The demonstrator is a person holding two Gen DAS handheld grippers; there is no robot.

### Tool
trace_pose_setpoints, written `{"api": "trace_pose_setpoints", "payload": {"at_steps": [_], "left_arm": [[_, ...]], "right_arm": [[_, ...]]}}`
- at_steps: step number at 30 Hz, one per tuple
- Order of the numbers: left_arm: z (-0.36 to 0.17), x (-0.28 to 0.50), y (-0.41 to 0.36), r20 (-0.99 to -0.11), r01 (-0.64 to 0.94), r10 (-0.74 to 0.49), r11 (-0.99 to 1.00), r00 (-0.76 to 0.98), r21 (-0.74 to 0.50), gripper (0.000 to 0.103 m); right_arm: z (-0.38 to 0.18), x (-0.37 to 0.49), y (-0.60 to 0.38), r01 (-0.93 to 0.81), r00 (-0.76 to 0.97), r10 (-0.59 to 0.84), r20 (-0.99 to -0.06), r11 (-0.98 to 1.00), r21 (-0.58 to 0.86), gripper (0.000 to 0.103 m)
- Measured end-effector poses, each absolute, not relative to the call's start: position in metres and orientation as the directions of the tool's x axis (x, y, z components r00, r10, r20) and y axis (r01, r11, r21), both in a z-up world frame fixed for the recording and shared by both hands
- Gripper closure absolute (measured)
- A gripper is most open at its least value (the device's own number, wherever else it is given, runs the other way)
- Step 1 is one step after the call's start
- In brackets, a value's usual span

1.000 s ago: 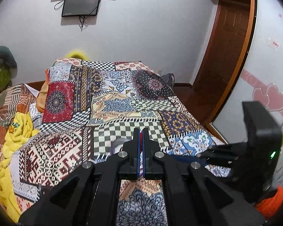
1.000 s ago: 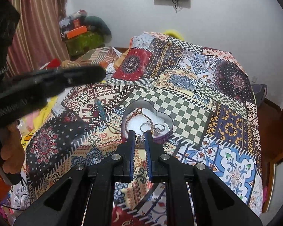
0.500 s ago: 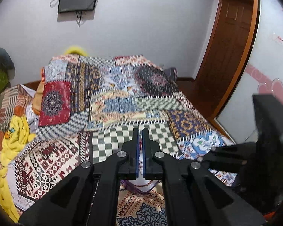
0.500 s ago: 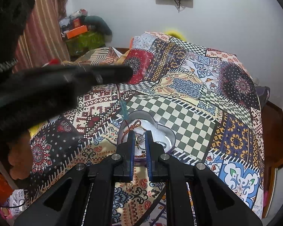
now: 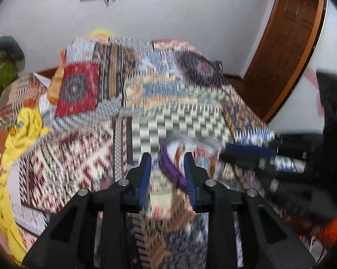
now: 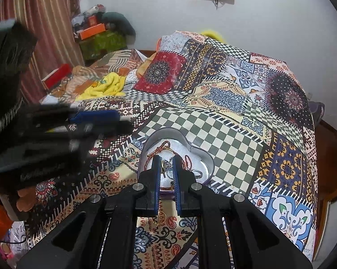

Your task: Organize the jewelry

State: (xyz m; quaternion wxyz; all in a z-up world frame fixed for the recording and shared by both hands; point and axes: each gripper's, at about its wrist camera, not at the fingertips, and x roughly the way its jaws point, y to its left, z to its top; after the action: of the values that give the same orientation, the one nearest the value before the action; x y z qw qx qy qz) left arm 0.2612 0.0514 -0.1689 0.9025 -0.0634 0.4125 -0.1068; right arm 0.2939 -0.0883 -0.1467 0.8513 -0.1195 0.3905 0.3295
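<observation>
A heart-shaped metal tin [image 6: 203, 154] with a white lining sits on the patchwork bedspread. It holds a red cord bracelet [image 6: 160, 149] and silver rings [image 6: 196, 173]. My right gripper [image 6: 165, 160] hangs just above the tin with its jaws slightly apart around a small silver piece [image 6: 166, 164]; I cannot tell whether they touch it. My left gripper [image 5: 167, 159] is open and empty above the tin's purple rim [image 5: 170, 170]; that view is motion-blurred. The left gripper also shows at the left of the right wrist view [image 6: 96, 123].
The bed's patchwork cover [image 6: 224, 103] fills both views. A yellow cloth [image 6: 105, 87] lies at its left side, with boxes and clutter [image 6: 94, 31] by a curtain. A wooden door [image 5: 287, 44] stands to the right. A gold chain [image 6: 156, 220] lies on the cover under my right gripper.
My left gripper has opened and let go of the red-and-blue cord it held, and it is moving fast. My right gripper has come closer over the tin.
</observation>
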Motion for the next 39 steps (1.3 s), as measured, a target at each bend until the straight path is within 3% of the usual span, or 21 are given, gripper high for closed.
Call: {"api": "trace_pose_setpoints", "payload": {"at_steps": [9, 25, 29, 39], "left_arm": [[-0.204, 0.235, 0.016, -0.792, 0.228, -0.315, 0.947, 0.523, -0.226, 0.074], [-0.224, 0.242, -0.025, -0.796, 0.276, -0.369, 0.925, 0.480, -0.262, 0.074], [-0.225, 0.242, -0.024, -0.801, 0.269, -0.326, 0.939, 0.502, -0.213, 0.088], [-0.212, 0.232, 0.004, -0.775, 0.228, -0.311, 0.949, 0.550, -0.219, 0.088]], "right_arm": [[-0.144, 0.294, -0.089, -0.657, 0.478, 0.463, -0.747, 0.752, 0.045, 0.094], [-0.141, 0.302, -0.101, -0.650, 0.465, 0.461, -0.756, 0.757, 0.062, 0.094], [-0.143, 0.303, -0.102, -0.648, 0.457, 0.463, -0.759, 0.758, 0.072, 0.093], [-0.139, 0.305, -0.107, -0.639, 0.459, 0.469, -0.754, 0.764, 0.086, 0.093]]}}
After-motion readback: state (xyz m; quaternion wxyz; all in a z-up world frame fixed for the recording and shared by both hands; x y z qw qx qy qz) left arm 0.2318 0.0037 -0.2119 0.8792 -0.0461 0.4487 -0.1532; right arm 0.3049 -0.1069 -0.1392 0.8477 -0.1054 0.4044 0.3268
